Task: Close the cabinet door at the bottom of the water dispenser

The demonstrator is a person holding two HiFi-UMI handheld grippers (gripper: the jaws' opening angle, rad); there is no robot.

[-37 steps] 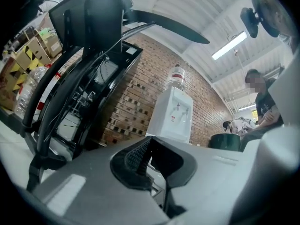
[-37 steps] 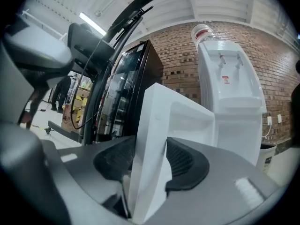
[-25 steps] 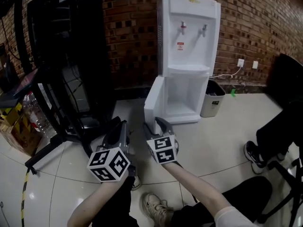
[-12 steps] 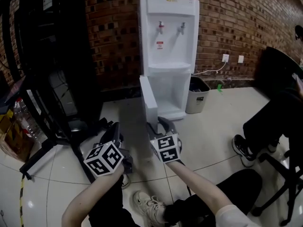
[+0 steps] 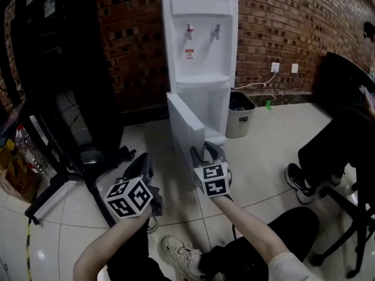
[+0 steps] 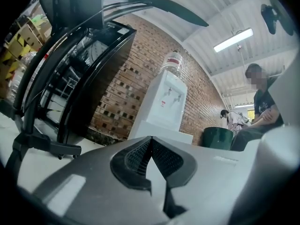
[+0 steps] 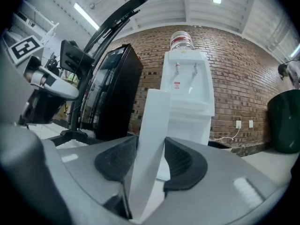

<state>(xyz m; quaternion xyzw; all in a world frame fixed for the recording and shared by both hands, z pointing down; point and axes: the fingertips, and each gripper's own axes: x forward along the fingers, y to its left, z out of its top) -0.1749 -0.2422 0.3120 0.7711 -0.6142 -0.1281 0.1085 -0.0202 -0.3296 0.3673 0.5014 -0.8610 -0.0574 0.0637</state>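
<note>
The white water dispenser [image 5: 199, 40] stands against the brick wall with its bottom cabinet door [image 5: 186, 133] swung open toward me. My right gripper [image 5: 206, 151] is at the door's free edge. In the right gripper view the door's edge [image 7: 151, 125] fills the gap between both pads, and the right gripper [image 7: 150, 146] is shut on it; its jaws have just been closing. My left gripper [image 5: 140, 164] hangs lower left of the door, apart from it. In the left gripper view the left gripper [image 6: 151, 142] is shut with nothing between its pads.
A grey waste bin [image 5: 239, 115] stands right of the dispenser. A black cabinet and stand legs [image 5: 64, 157] fill the left. A seated person's leg and shoe [image 5: 302, 183] are at the right, and my own shoe [image 5: 179, 253] is below.
I have come closer to the dispenser. The right gripper has moved forward from short of the door onto its free edge. The left gripper has shifted a little forward and down.
</note>
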